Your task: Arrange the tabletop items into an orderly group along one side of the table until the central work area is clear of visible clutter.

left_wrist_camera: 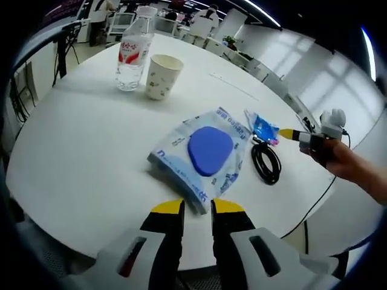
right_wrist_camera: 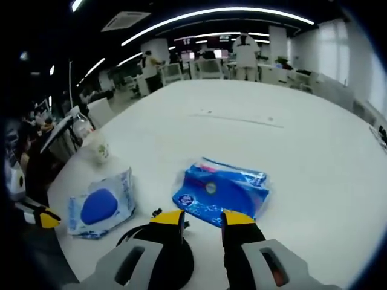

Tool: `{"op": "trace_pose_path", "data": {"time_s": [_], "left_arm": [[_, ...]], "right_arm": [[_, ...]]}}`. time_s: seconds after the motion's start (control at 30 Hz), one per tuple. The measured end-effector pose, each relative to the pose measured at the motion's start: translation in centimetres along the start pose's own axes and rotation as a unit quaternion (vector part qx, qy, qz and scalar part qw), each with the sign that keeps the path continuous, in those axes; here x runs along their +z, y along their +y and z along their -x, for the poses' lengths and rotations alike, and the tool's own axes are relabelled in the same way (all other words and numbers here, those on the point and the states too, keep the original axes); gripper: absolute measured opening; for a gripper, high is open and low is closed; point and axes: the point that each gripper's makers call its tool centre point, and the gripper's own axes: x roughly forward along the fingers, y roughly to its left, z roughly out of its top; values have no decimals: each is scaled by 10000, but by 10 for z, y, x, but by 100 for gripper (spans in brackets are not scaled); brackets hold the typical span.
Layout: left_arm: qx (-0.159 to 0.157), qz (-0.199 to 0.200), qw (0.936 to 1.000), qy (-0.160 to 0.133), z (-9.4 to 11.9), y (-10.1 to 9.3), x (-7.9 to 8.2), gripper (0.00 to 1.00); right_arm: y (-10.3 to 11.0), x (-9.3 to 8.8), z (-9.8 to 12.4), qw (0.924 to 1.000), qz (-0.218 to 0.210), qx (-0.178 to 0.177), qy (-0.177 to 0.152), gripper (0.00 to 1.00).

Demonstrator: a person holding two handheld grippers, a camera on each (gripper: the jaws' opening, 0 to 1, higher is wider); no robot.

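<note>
My left view looks down across the counter (left_wrist_camera: 91, 151) from its near edge, my right view sits low and close, both sharing the wipes pack (left_wrist_camera: 202, 154) (right_wrist_camera: 100, 208)

One bottle (left_wrist_camera: 133, 53), one cup (left_wrist_camera: 162, 76), two wipe packs (left_wrist_camera: 202, 156) (right_wrist_camera: 222, 192), one cable (left_wrist_camera: 266, 162).

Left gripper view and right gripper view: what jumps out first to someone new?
In the left gripper view, the wet-wipes pack with its blue lid lies mid-table just ahead of the left gripper, a coiled black cable beside it, with a water bottle and paper cup farther back. In the right gripper view, a shiny blue pouch lies right before the right gripper.
</note>
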Motion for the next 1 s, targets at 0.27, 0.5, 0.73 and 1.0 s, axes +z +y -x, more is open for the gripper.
{"op": "trace_pose_path", "data": {"time_s": [0.27,0.5,0.73,1.0], "left_arm": [[-18,-208,9998,65,-1,-4,0,16],[-44,-210,9997,86,-4,-5,0,16],[-64,-209,9997,141,-12,-6,-2,16],[-26,-266,9994,214,-15,-8,-6,14]], "right_arm": [[23,-5,-4,9998,49,208,46,23],[39,-7,-3,9993,90,335,114,23],[51,-10,-6,9985,104,492,207,25],[69,-20,-14,9971,178,662,345,28]]}}
